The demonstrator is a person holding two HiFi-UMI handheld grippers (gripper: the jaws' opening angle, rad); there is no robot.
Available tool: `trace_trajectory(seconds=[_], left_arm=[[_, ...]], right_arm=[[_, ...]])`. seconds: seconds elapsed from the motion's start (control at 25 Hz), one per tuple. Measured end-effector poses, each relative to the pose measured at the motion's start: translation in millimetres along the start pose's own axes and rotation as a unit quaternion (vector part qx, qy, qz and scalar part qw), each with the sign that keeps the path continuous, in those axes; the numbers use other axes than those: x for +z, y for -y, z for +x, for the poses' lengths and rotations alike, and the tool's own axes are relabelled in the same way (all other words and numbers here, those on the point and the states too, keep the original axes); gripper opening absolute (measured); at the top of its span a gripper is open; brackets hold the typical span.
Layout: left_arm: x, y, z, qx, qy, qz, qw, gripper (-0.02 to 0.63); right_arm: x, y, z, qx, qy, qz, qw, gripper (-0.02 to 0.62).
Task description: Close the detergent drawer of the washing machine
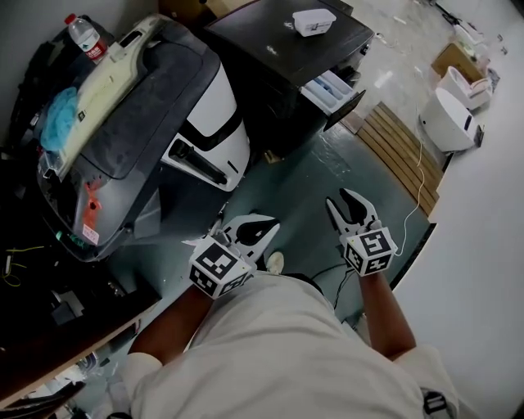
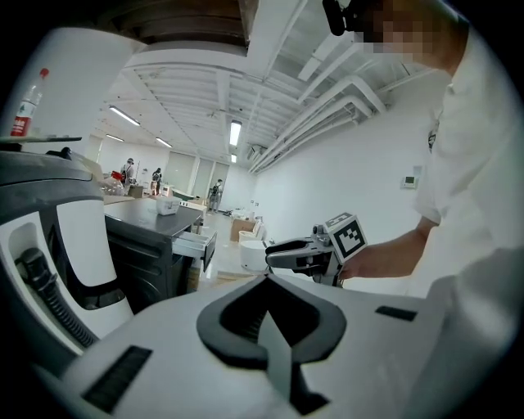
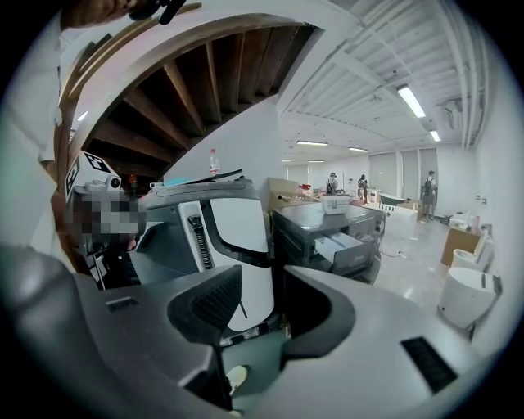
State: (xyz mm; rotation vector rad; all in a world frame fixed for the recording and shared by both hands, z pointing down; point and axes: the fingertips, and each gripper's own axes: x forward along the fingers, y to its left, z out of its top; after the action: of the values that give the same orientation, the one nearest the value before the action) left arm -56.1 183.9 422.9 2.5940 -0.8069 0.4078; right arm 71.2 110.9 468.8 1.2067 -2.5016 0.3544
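The dark washing machine (image 1: 270, 57) stands at the top centre of the head view. Its detergent drawer (image 1: 332, 88) is pulled out toward the right, white inside with a dark front panel. The drawer (image 3: 352, 248) also shows far off in the right gripper view, and small in the left gripper view as the drawer (image 2: 196, 244). Both grippers hover low over the floor, well short of the machine. My left gripper (image 1: 260, 229) has its jaws together and empty; its tip (image 2: 266, 282) points past the machine. My right gripper (image 1: 342, 199) is open and empty, with a gap (image 3: 262, 282) between its jaws.
A big grey and white machine (image 1: 164, 106) stands left of the washer, with a water bottle (image 1: 86, 37) on it. A white box (image 1: 313, 22) sits on the washer top. A wooden pallet (image 1: 401, 143) and a round white appliance (image 1: 449, 119) lie to the right.
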Motion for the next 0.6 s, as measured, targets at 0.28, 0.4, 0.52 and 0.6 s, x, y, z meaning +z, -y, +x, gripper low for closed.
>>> trace_trajectory(seconds=[0.28, 0.4, 0.52, 0.6], left_arm=[[41, -51, 23, -0.022, 0.01, 0.006, 0.9997, -0.003], [58, -72, 35, -0.031, 0.008, 0.017, 0.9993, -0.003], [71, -88, 43, -0.042, 0.007, 0.026, 0.9988, -0.003], [76, -99, 45, -0.047, 0.006, 0.032, 0.9984, -0.003]], right_arm=[[21, 41, 37, -0.027, -0.004, -0.005, 1.0, 0.147], [29, 61, 50, -0.04, -0.008, -0.006, 0.999, 0.147], [31, 78, 63, -0.052, -0.016, -0.004, 0.999, 0.147], [32, 86, 72, -0.059, -0.021, -0.002, 0.998, 0.147]])
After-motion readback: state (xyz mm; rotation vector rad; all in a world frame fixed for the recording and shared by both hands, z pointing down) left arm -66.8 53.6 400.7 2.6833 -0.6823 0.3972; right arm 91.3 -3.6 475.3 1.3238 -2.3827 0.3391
